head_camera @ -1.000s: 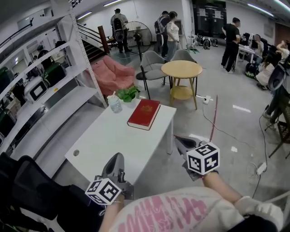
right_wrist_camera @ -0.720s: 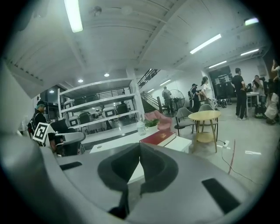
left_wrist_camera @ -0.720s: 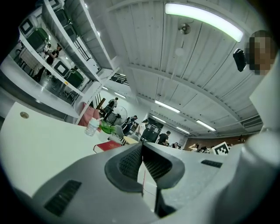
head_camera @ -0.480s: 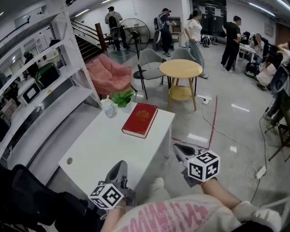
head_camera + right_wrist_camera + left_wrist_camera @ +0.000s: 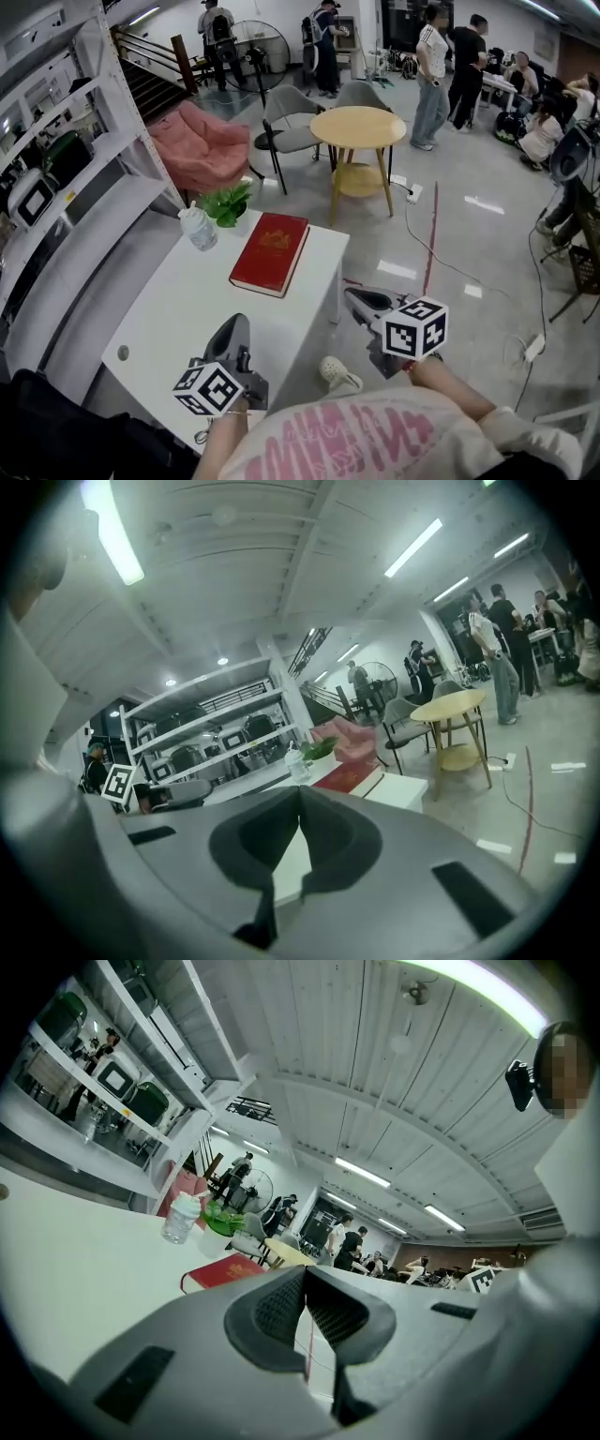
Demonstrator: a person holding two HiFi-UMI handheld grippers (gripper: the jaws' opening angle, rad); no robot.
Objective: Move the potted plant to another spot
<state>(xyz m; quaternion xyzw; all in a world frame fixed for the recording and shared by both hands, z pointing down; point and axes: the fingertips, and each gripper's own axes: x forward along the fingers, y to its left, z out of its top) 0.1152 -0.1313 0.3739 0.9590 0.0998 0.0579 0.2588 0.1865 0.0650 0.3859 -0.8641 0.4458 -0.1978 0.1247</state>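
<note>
Potted plant (image 5: 228, 202) at far corner of white table (image 5: 178, 309), just beside bottle (image 5: 197, 227). Left gripper (image 5: 233, 330), right gripper (image 5: 362, 301) closed tight, empty, low at near end: plant well apart, likely pre-approach.

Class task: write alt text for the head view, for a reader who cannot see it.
A person holds two grippers, the left gripper over the near end of a white table, the right gripper over the floor beside it. At the table's far end stand a potted plant and a plastic bottle, a red book lying near them.
</note>
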